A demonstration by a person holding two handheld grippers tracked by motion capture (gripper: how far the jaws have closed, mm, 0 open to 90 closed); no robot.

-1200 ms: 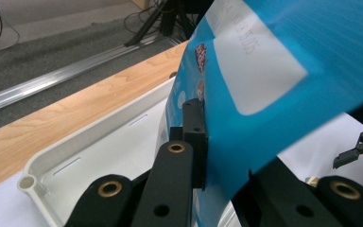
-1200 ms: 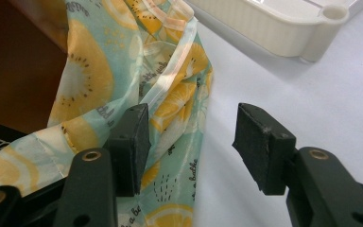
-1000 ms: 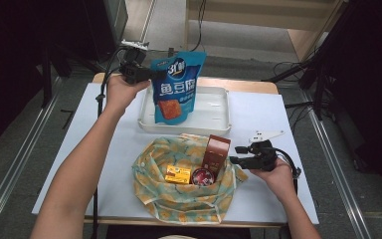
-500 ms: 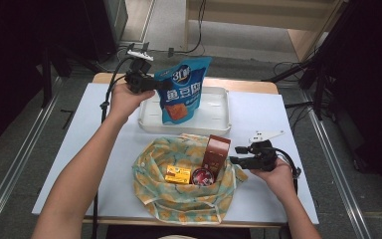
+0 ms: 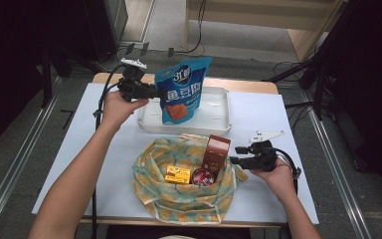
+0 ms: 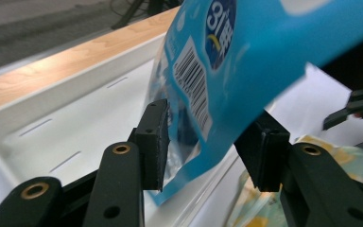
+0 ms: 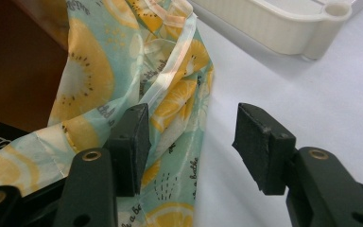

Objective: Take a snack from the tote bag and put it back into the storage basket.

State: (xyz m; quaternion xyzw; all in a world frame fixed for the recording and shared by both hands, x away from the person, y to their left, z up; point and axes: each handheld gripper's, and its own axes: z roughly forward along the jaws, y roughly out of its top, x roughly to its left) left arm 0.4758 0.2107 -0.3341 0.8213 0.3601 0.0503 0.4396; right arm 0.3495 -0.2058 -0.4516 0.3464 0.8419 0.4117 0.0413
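Blue foil snack pouch over white plastic tray at counter's far edge.
Left gripper, jaws just opening, released around pouch; right gripper released beside fruit-print cloth bag.

Grey floor (dim) surrounds a white-topped wooden table.

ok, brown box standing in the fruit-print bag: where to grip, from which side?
Grip the brown box by its upper half, across the narrow faces, coming from above. It stands tilted, its base sunk in the fruit-print bag beside a red tin.
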